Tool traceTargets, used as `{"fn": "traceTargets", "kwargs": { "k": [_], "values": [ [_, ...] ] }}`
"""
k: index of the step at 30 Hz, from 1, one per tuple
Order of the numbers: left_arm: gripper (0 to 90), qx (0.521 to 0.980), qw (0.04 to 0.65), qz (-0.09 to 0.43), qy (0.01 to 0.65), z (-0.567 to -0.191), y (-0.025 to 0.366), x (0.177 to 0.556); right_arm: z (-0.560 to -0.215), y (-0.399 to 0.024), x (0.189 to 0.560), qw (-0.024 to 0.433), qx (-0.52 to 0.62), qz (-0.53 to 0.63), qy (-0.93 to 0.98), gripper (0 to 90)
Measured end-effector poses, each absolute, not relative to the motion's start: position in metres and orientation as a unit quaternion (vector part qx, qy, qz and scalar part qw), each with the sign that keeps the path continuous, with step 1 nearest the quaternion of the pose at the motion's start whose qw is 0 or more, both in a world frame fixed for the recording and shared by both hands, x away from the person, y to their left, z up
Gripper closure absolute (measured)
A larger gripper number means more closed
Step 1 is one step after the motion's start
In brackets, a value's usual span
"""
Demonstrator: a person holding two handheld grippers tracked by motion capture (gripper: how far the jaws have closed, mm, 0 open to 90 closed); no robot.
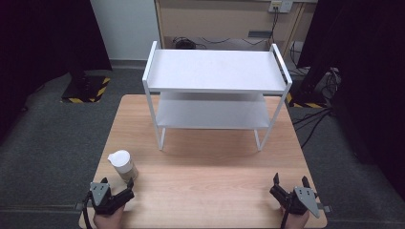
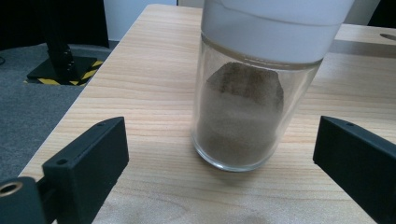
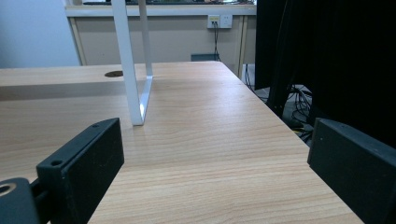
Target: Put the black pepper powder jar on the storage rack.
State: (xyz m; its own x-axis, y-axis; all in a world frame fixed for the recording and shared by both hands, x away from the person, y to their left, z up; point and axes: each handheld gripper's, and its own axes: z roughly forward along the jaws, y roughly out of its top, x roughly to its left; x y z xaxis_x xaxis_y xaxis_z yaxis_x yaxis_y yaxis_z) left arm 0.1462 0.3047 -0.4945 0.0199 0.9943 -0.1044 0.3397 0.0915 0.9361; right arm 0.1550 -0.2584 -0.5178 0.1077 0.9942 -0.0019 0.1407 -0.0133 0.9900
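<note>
A glass jar [image 1: 124,166] with a white lid and brown powder inside stands upright on the wooden table [image 1: 205,167] near its front left. My left gripper [image 1: 118,188] sits just in front of it, open, its jaws wide apart on either side of the line to the jar [image 2: 246,100] without touching it. At the front right corner my right gripper [image 1: 290,182] rests open with nothing between its jaws. A white two-tier metal shelf [image 1: 215,71] stands at the back of the table; both tiers are bare.
One white leg of the shelf [image 3: 133,65] rises ahead and left of the right gripper. The table's right edge [image 3: 299,140] drops off close by, with black stands and cables beyond. A small cable hole [image 3: 114,73] is in the tabletop.
</note>
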Motion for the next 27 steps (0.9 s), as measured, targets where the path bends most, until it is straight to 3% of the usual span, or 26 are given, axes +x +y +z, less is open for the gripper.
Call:
{"fn": "traceTargets", "kwargs": {
  "k": [17, 27],
  "values": [
    [2.0, 0.566, 0.437, 0.371, 0.592, -0.494, 0.304, 0.147, -0.518, -0.259, 0.155, 0.488, 0.563, 0.438, 0.503, 3.5],
    [0.0, 0.563, 0.476, 0.349, 0.578, -0.497, 0.315, 0.147, -0.517, -0.259, 0.156, 0.486, 0.562, 0.435, 0.508, 3.5]
  ]
}}
